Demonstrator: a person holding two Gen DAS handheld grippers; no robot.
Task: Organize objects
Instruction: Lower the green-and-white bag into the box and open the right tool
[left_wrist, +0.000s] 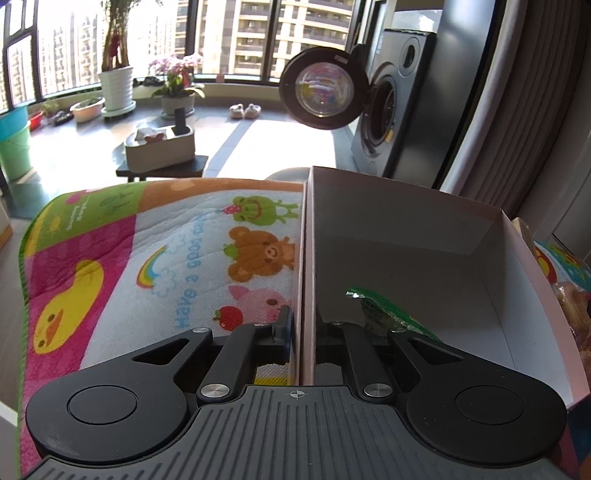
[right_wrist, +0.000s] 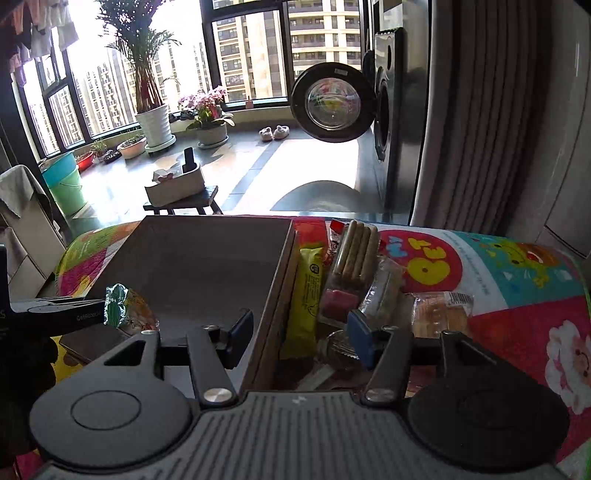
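Box and snacks on the mat
Open box holds one green packet; wrapped snacks piled just right of it.

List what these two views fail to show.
- Left wrist view: the left gripper has one finger behind the box wall; its grip is unclear.
- Same view: green packet print too blurred to read.
- Right wrist view: snacks lowest in the pile sit hidden behind the right gripper.

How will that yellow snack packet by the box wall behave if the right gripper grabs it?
The yellow snack packet looks like thin glossy film, so it will probably crumple and may slip. It seems light for its size. It leans on the cardboard box wall amid piled snacks, so neighbours could shift.
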